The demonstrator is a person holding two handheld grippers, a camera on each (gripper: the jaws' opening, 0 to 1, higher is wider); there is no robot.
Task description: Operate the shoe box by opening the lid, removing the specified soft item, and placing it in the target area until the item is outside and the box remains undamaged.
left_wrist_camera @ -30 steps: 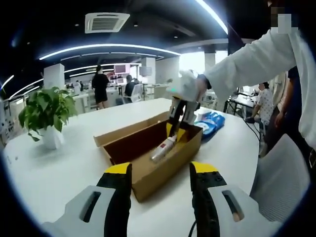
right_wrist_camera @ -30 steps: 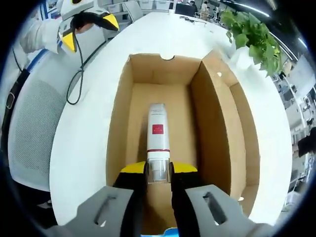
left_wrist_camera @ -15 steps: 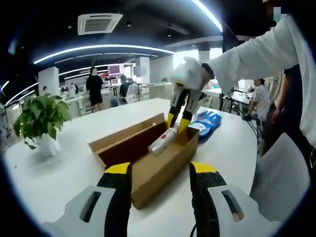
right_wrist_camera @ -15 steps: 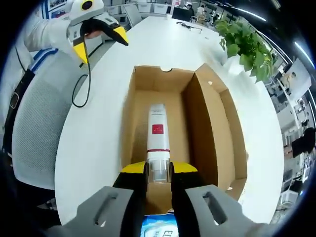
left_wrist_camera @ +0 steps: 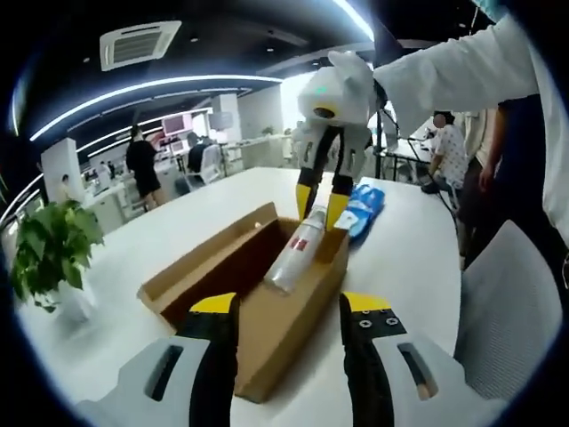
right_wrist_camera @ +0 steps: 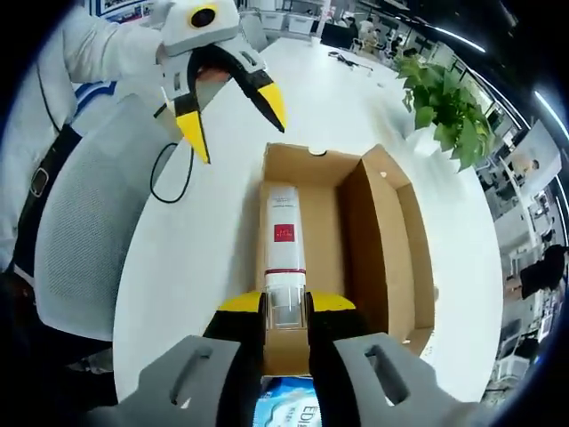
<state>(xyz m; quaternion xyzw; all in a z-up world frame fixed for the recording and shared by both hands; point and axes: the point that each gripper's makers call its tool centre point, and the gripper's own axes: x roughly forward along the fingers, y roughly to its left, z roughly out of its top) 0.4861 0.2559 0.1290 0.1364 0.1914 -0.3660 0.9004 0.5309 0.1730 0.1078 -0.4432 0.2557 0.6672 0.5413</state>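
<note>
Left gripper view: left hand-held gripper [left_wrist_camera: 289, 320] was spread wide with nothing between its jaws, hovering near the open cardboard shoe box [left_wrist_camera: 258, 294] on the white surface [left_wrist_camera: 418, 258], while the right hand-held gripper [left_wrist_camera: 317, 203] came in from above at the box's far end, clamped on the white tube [left_wrist_camera: 298, 258] tilted over the box rim, blue packet [left_wrist_camera: 360, 209] lying just beyond.

Right gripper view: right hand-held gripper [right_wrist_camera: 285, 307] was closed on the capped end of the white tube [right_wrist_camera: 284, 245], which pointed out above the box [right_wrist_camera: 391, 240] interior, left hand-held gripper [right_wrist_camera: 229, 111] open at far left and a potted plant [right_wrist_camera: 449, 111] at far right on the surface [right_wrist_camera: 196, 258].
</note>
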